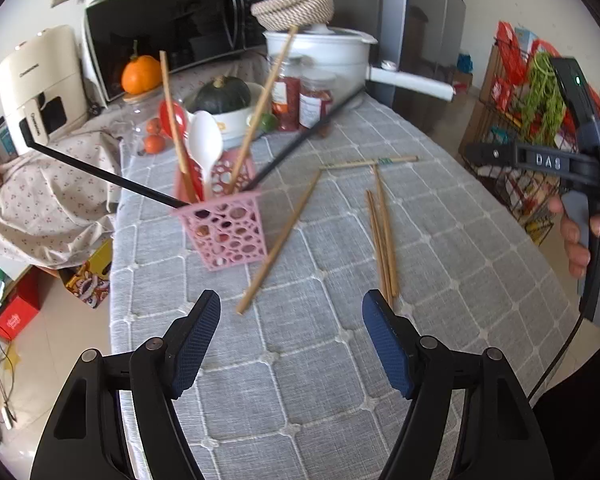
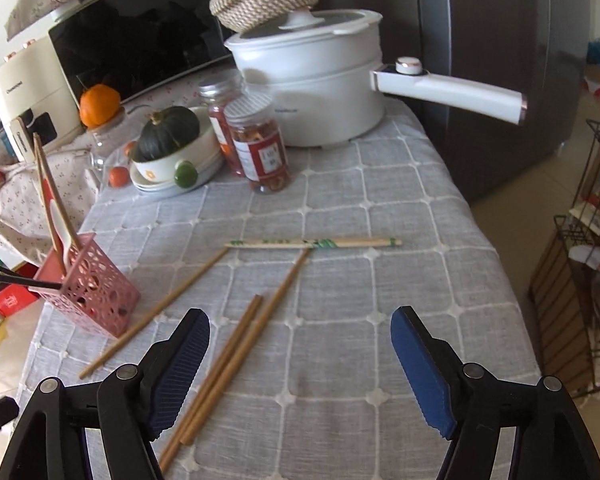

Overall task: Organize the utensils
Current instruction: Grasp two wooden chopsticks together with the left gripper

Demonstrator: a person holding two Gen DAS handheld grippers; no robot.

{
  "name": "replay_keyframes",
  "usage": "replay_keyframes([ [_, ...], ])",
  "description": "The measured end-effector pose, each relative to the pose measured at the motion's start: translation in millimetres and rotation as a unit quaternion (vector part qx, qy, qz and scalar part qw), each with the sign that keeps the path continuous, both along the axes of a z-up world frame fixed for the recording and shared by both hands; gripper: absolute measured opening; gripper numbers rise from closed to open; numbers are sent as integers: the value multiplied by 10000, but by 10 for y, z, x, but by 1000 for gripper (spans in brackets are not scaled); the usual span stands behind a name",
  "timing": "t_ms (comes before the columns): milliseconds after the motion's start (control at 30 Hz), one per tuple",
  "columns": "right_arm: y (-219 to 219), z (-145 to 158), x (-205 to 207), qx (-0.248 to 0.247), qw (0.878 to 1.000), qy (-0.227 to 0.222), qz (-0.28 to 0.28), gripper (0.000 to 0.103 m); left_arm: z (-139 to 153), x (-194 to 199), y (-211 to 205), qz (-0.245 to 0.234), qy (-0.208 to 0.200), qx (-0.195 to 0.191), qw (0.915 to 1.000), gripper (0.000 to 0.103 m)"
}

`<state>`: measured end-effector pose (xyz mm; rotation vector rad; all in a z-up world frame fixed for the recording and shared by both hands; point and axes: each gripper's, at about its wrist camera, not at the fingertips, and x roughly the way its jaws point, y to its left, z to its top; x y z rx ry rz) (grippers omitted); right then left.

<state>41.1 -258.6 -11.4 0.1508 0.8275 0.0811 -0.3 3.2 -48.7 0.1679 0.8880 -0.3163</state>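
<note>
A pink perforated holder stands on the grey checked cloth, holding wooden chopsticks, a white spoon, a red spoon and two black chopsticks. Loose on the cloth lie a single wooden chopstick, a bundle of wooden chopsticks and a paper-wrapped pair. My left gripper hovers open and empty in front of the holder. My right gripper is open and empty; the bundle's near end runs just inside its left finger.
At the back stand a white pot with a long handle, two jars, a bowl with a dark squash and a microwave. A wire rack stands past the table's right edge. A hand holds the right tool.
</note>
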Motion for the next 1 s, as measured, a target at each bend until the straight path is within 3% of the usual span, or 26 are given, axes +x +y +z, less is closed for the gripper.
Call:
replay_keyframes([
  [133, -146, -104, 16, -5, 9995, 313, -73, 82, -224, 32, -328, -311, 319, 222, 9988, 76],
  [300, -262, -329, 42, -278, 9953, 928, 45, 83, -457, 238, -645, -306, 769, 229, 9963, 73],
  [433, -326, -555, 28, -554, 9879, 1441, 131, 83, -560, 486, -895, -310, 868, 347, 9951, 57],
  [533, -407, -663, 12, -565, 9839, 1691, 141, 83, -612, 741, -1023, -133, 995, 133, 9949, 46],
  [633, -481, -695, 3, -455, 9830, 1771, 172, 83, -683, 1022, -1144, 108, 1195, -114, 9927, 30],
  [767, -536, -655, 14, -410, 9837, 1743, 173, 83, -750, 1331, -1294, 315, 1257, -87, 9915, 19],
  [1000, -597, -612, 49, -431, 9846, 1687, 177, 83, -846, 1610, -1385, 516, 1334, 13, 9897, 13],
])
